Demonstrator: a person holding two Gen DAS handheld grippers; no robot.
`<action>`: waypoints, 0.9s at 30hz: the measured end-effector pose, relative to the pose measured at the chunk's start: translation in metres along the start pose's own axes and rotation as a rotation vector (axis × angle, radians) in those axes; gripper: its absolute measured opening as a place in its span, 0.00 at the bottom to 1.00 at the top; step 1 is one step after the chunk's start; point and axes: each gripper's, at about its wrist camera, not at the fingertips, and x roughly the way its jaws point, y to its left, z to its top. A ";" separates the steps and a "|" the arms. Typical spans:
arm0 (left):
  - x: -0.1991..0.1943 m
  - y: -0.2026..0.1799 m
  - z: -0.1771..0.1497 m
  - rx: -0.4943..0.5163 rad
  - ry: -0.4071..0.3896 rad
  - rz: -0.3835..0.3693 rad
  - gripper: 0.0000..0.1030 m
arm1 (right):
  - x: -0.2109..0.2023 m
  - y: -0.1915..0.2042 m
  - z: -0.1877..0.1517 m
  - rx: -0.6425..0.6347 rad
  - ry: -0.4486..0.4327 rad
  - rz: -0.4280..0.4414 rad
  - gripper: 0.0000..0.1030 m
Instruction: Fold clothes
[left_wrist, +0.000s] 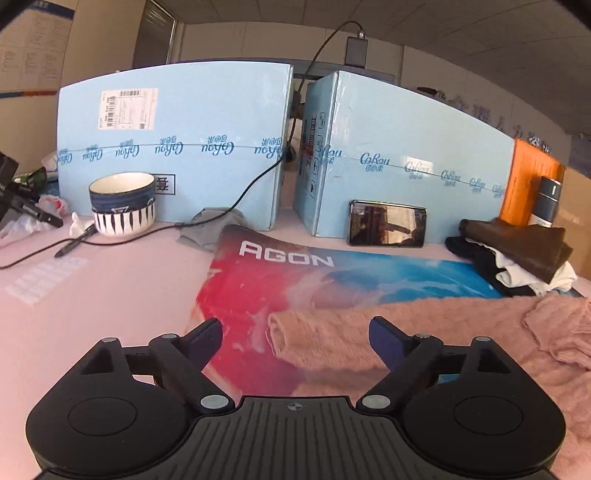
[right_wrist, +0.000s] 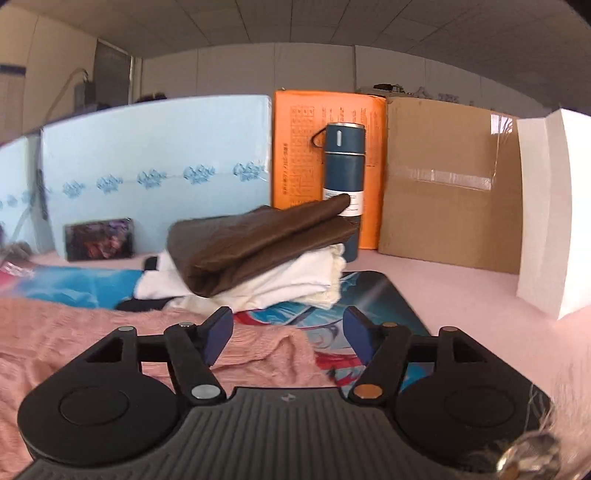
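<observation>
In the left wrist view the left claw (left_wrist: 295, 338) sits at the bottom centre of the frame with its jaws wide apart and nothing pinched; the rolled end of the pink sweater (left_wrist: 369, 332) lies between and just beyond the fingers, not pressed by either pad. The sweater spreads from lower centre to the lower right of that frame, over a red-and-blue AGON mat (left_wrist: 332, 273) on the pink counter (left_wrist: 110, 288). At the right edge a stack of folded clothes (left_wrist: 517, 254) rests on the mat, brown piece on top. 2 pale blue boxes (left_wrist: 184, 147) stand across the upper half, a phone (left_wrist: 388, 223) leaning on the right one, and stacked bowls (left_wrist: 123, 206) sit at centre left. In the right wrist view the right claw (right_wrist: 288, 338) also stands apart and empty, above the sweater's edge at lower left of frame, with a blue flask (right_wrist: 343, 166) behind the stack.
</observation>
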 end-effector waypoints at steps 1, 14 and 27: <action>-0.004 -0.004 -0.006 0.011 0.013 -0.014 0.87 | -0.011 0.001 -0.002 0.029 -0.011 0.049 0.69; -0.004 -0.029 -0.028 0.212 0.027 0.303 0.09 | -0.024 0.065 -0.028 0.048 0.087 0.432 0.73; -0.003 -0.038 -0.043 0.108 0.046 0.004 0.18 | 0.030 0.095 -0.038 0.089 0.260 0.457 0.31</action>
